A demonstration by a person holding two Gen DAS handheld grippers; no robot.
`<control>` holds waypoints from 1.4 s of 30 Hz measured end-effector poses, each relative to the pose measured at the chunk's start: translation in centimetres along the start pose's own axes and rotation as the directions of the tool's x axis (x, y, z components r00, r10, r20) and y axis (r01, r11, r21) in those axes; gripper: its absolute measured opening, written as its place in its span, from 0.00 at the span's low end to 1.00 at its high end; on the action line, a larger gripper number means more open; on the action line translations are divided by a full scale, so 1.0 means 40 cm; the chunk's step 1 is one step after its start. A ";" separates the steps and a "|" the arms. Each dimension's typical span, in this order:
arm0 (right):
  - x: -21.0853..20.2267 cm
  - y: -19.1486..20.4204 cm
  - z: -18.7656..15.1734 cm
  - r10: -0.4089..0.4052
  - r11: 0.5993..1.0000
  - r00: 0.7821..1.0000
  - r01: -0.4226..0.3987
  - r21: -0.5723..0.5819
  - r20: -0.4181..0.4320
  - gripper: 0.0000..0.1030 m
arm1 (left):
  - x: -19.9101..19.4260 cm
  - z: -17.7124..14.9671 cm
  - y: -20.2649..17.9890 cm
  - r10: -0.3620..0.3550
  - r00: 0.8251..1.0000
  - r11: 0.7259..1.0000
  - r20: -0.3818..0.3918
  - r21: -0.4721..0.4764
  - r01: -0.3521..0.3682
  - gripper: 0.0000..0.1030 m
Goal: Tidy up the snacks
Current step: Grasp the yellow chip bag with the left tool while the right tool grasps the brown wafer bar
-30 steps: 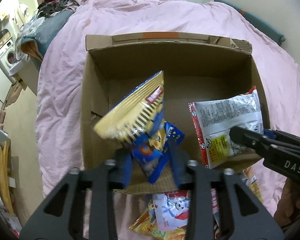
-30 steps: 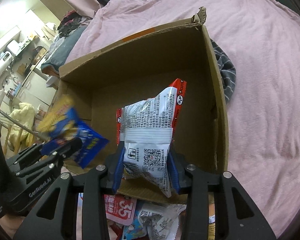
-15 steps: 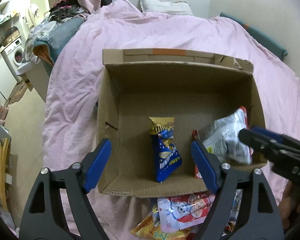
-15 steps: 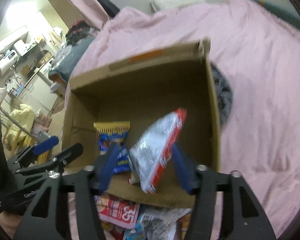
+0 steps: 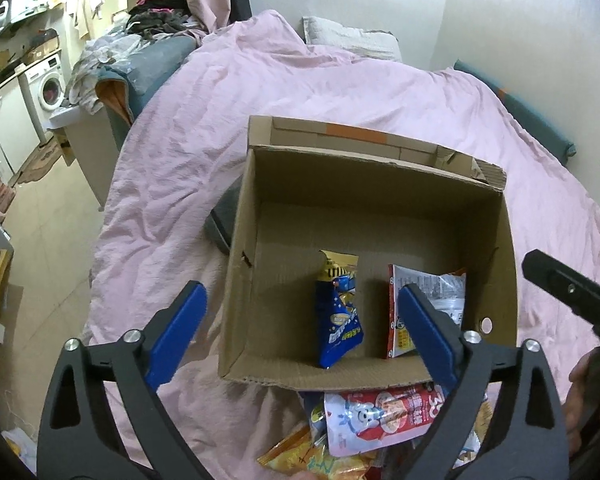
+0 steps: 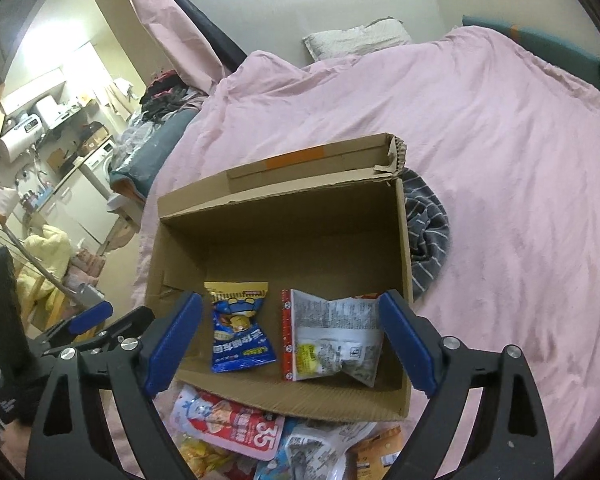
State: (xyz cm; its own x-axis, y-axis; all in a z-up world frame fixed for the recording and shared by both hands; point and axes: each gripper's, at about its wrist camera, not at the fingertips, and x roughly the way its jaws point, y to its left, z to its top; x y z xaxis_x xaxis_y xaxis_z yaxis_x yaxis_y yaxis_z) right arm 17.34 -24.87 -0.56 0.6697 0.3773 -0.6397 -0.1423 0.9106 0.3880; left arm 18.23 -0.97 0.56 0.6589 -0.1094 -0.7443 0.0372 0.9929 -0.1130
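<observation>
Left wrist view: both claws, left claw [image 5: 302,320] and right claw [image 6: 290,340], are opening empty above the cardboard box [image 5: 236,280], needing next a clean pinch from the snack pile [image 5: 376,420] at lower centre.

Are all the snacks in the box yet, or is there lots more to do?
Two are in: a blue packet and a silver packet lie on the floor of the cardboard box. Nothing is in hand: the left gripper and right gripper are both opening, with nothing between their fingers. A pile of snacks in front of the box is left.
</observation>
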 end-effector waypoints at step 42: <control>-0.150 -0.191 -0.200 -0.070 0.974 0.983 0.104 0.200 -0.170 0.89 | 0.139 -0.308 -0.016 -0.101 0.867 0.995 -0.487 -0.051 0.087 0.97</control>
State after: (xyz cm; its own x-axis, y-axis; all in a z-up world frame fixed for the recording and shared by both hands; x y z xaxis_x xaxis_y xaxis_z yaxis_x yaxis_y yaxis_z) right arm 8.58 -32.73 -4.98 0.5445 0.3362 -0.7685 0.0768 0.8923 0.4448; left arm 12.64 -2.79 -11.61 0.2016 -0.2177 -0.9550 0.0560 0.9760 -0.2106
